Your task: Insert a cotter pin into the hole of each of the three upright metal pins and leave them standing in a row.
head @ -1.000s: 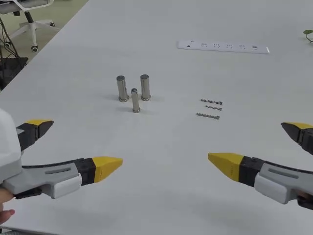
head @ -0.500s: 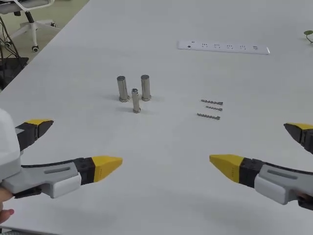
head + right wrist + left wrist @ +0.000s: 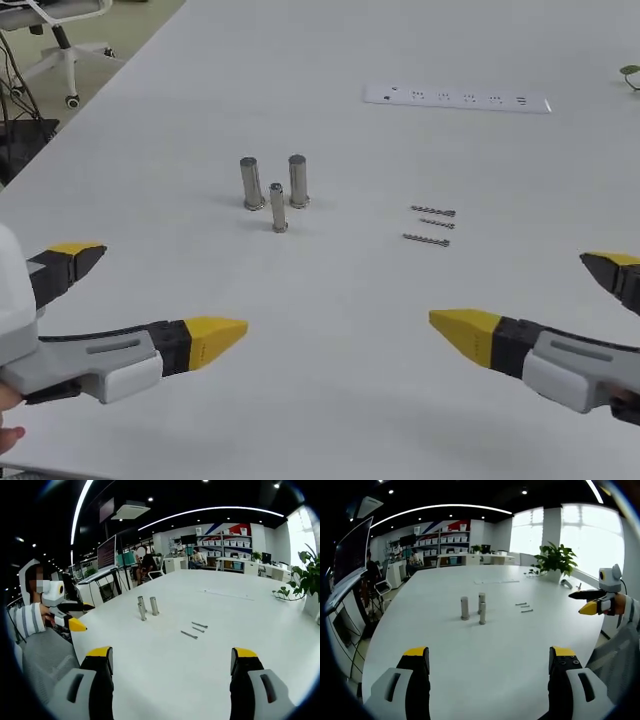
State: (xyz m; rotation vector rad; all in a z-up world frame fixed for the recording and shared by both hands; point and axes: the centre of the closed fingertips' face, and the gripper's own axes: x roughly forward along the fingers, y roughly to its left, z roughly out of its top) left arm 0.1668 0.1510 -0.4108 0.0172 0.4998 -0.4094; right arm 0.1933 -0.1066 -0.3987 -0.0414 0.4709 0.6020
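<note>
Three upright metal pins (image 3: 276, 190) stand in a tight cluster on the white table (image 3: 340, 300), two behind and a shorter one (image 3: 278, 208) in front. To their right, three cotter pins (image 3: 431, 224) lie flat and parallel. My left gripper (image 3: 150, 295) hovers open near the table's front left, well short of the metal pins (image 3: 476, 609). At the front right my right gripper (image 3: 525, 293) is open too, with the cotter pins (image 3: 194, 629) ahead of it. Neither holds anything. The right gripper (image 3: 590, 602) shows in the left gripper view, and the left gripper (image 3: 75, 622) in the right gripper view.
A white power strip (image 3: 457, 97) lies at the back of the table. The table's left edge runs diagonally, with an office chair (image 3: 60, 40) on the floor beyond it. A potted plant (image 3: 555, 560) stands at the far end.
</note>
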